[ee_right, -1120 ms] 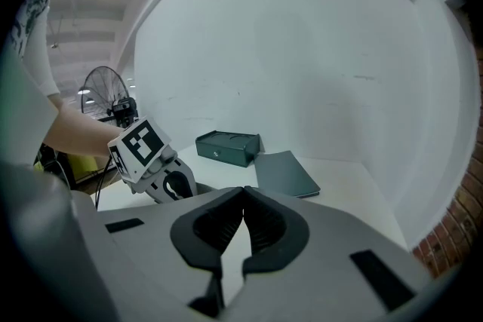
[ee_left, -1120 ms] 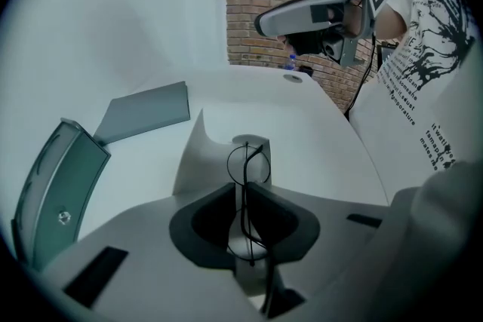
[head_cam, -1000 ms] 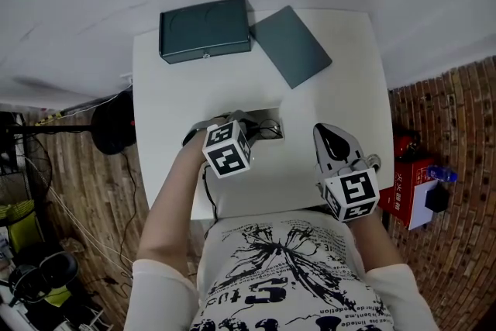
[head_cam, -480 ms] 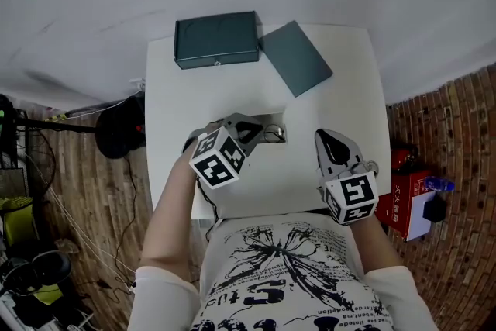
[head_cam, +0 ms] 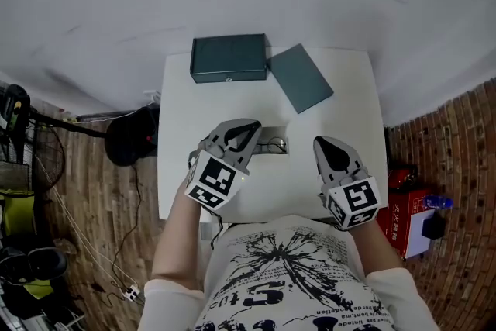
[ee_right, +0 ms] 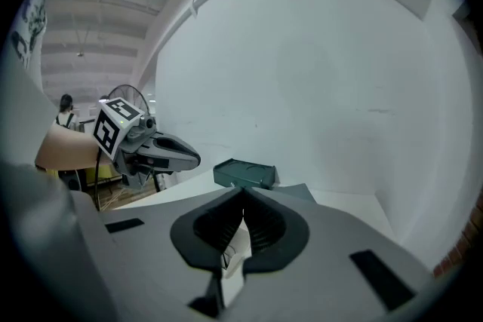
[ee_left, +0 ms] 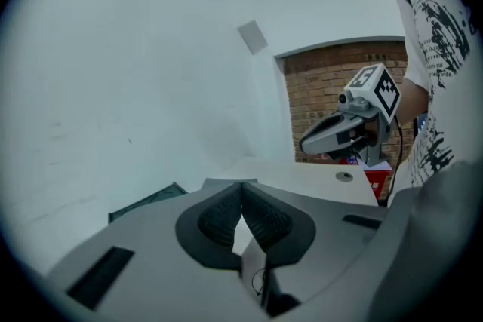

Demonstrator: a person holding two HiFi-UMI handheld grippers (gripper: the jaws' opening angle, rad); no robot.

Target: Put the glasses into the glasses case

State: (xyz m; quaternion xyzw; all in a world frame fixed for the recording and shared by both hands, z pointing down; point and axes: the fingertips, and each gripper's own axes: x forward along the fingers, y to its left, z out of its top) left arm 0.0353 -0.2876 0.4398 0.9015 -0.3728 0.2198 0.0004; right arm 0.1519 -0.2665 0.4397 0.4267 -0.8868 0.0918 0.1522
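The glasses (head_cam: 273, 143) lie on the white table (head_cam: 341, 101), thin-framed, just right of my left gripper (head_cam: 249, 128). Its jaws are shut with nothing between them, and a bit of the glasses' wire (ee_left: 260, 280) shows below them. My right gripper (head_cam: 324, 143) hovers over the table's right part, also shut and empty, a short way right of the glasses. The dark green glasses case (head_cam: 229, 58) stands open at the table's far edge, with its lid (head_cam: 302, 77) lying beside it to the right. In the right gripper view I see the case (ee_right: 245, 174) and the left gripper (ee_right: 195, 158).
A red box (head_cam: 403, 190) sits on the brick-patterned floor right of the table. A black round object (head_cam: 128, 137) and cables lie on the floor to the left. A white wall runs behind the table. Bare tabletop lies between the glasses and the case.
My left gripper has drawn back toward the person and swung its tip rightward, leaving the glasses more exposed. The head view has shifted. The right gripper has hardly moved.
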